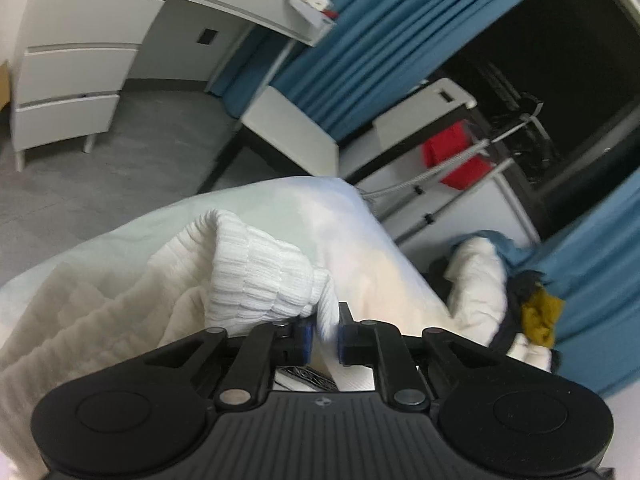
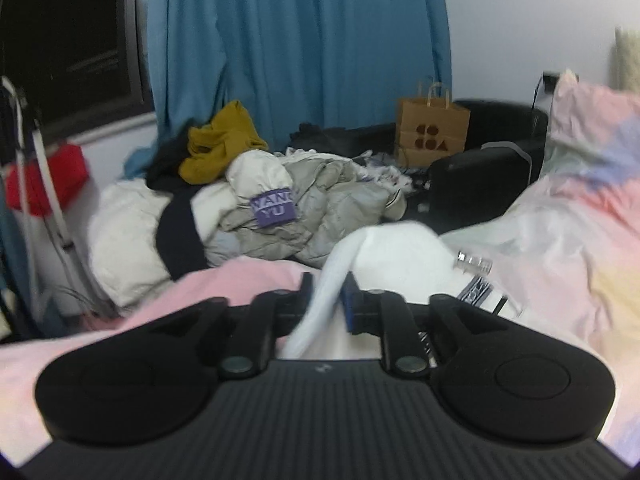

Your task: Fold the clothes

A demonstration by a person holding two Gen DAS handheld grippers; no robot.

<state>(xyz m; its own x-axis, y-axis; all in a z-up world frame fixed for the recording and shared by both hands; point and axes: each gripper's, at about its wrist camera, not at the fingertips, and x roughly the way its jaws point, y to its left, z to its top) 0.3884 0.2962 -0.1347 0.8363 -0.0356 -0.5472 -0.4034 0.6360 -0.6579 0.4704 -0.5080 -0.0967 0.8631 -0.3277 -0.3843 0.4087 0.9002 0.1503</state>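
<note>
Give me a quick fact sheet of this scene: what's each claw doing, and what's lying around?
Left claw: white ribbed knit garment between its pads
Right claw: strip of white cloth between its pads
Surface: bed with pastel cover
Waiting pile: rumpled clothes beyond the bed, mustard garment on top
Backdrop: blue curtain, brown paper bag
Folding: not yet visible

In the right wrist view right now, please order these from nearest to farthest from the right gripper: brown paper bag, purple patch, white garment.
From the right gripper:
1. white garment, between its jaws.
2. purple patch, on the grey jacket in the pile, left of centre.
3. brown paper bag, at the back, right of the curtain.
</note>
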